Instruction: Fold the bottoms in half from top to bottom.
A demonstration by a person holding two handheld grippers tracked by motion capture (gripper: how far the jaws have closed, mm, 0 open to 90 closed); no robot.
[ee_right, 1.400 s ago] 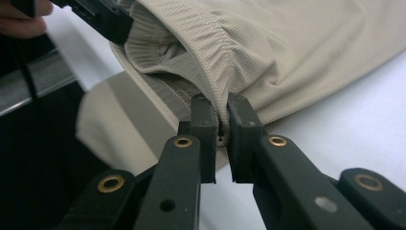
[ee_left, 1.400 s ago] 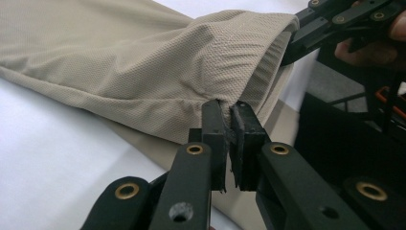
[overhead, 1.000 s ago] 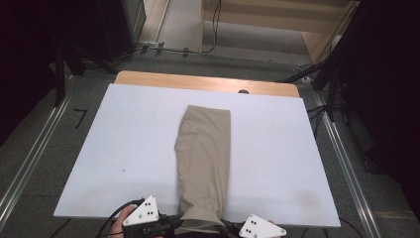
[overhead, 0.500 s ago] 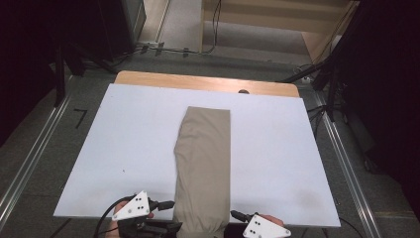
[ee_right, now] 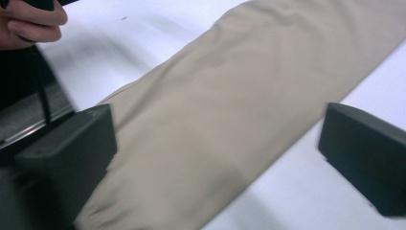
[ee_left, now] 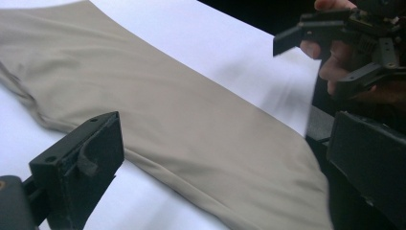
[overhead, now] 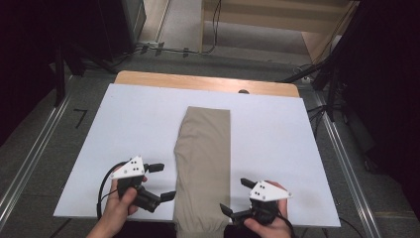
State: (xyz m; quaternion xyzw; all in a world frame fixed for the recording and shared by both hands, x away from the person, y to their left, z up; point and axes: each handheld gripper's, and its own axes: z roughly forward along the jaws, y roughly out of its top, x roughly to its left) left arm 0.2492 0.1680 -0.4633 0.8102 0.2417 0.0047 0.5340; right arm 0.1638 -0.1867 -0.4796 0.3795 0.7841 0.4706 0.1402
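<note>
— Where's the cloth (overhead: 204,168) lying?

— Folded tan strip down the middle of the white board (overhead: 277,148). I read its long axis running from the board's near edge toward the far edge, near end hanging just over the edge.

— Your tools?

— Left gripper (overhead: 161,181) just left of the cloth, right gripper (overhead: 236,196) just right. Jaws on both have just been opening, now wide, nothing between them.

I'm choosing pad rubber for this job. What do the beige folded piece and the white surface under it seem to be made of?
The beige folded piece looks like thin, soft woven or knit fabric with a matte finish: it drapes limply and shows soft creases. The white surface seems a smooth, stiff sheet, perhaps laminate or plastic, faintly glossy; which one I can't tell.
</note>
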